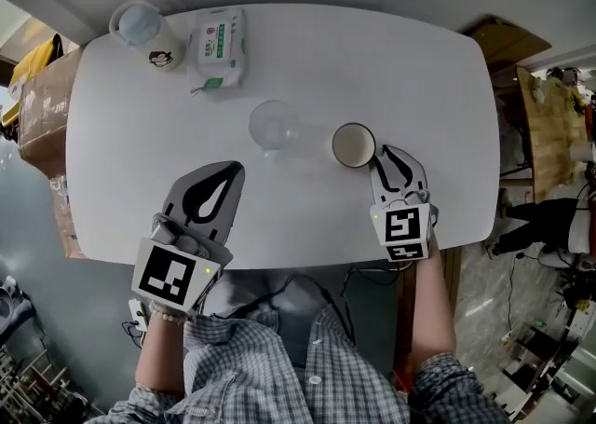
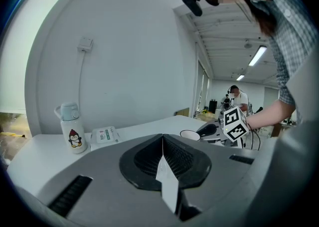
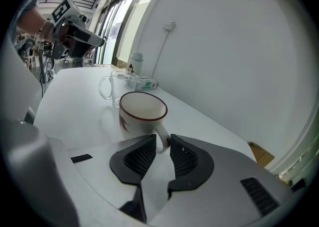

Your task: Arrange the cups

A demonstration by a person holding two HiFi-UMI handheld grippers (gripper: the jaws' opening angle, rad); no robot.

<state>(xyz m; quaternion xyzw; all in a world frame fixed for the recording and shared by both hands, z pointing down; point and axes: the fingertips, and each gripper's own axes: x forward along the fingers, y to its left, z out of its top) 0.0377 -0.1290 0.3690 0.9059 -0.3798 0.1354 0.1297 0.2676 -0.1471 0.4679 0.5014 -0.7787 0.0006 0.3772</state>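
White mug (image 3: 142, 113) with a dark red rim, upright on the white desk (image 1: 372, 59), right of the middle and toward the near edge, empty inside. Handle turned back toward the right gripper (image 3: 163, 143) and caught between its two fingers (image 3: 187, 160). Black ribbed pads drawn in to a narrow slot, one on each side of the handle loop, pressing on it near the tips. Nothing else in that slot. Mug body just beyond the fingertips and outside them, base resting on the desk.

Just left of the mug in the head view, apart from it, a clear glass cup (image 1: 274, 126), also upright and empty. Farther back, toward the far left corner, a flat pack of wipes (image 1: 219, 49), and beside it a pale bottle (image 1: 144, 33) with a penguin picture on its side.

Left gripper (image 1: 231, 170) low over the near left part of the desk, well apart from both cups, fingers fully together, holding nothing.
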